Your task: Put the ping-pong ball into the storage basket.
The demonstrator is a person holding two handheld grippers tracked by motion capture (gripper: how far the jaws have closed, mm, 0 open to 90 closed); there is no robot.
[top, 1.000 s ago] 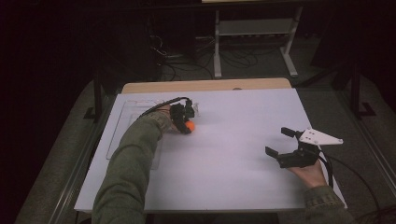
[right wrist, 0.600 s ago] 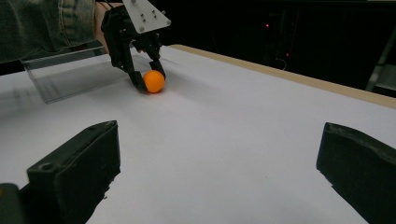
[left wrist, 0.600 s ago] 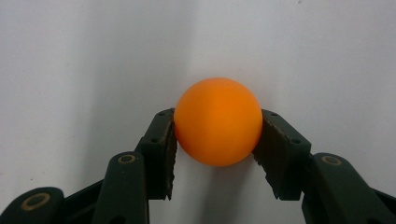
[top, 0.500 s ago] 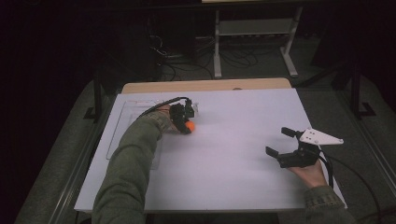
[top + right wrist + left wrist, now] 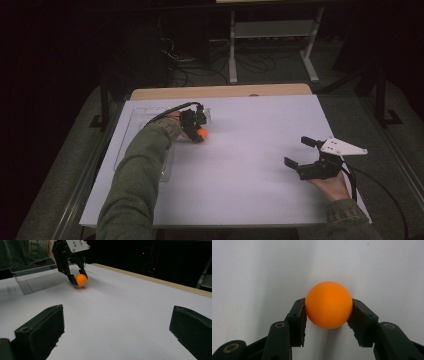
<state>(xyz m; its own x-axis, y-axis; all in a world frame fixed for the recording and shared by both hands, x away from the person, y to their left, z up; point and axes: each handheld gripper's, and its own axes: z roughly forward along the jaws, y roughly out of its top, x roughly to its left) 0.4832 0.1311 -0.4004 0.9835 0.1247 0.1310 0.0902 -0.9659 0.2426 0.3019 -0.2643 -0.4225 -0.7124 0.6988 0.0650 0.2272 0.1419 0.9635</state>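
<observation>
Gripping an orange ping-pong ball [image 5: 328, 305] beside the clear plastic tray [image 5: 131, 145], the left gripper [image 5: 196, 131] looks set to lift it, while the right gripper [image 5: 301, 152] rests spread wide on the counter [image 5: 250, 150], well apart from that tray.

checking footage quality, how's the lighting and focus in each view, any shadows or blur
High view: dim and soft, room around the table nearly black, white top evenly lit. Left gripper view: bright and sharp, the ball casts a soft shadow toward the camera, left tongs shut on it. Right gripper view: ball fairly crisp, near right tongs blurred, background dark.
</observation>
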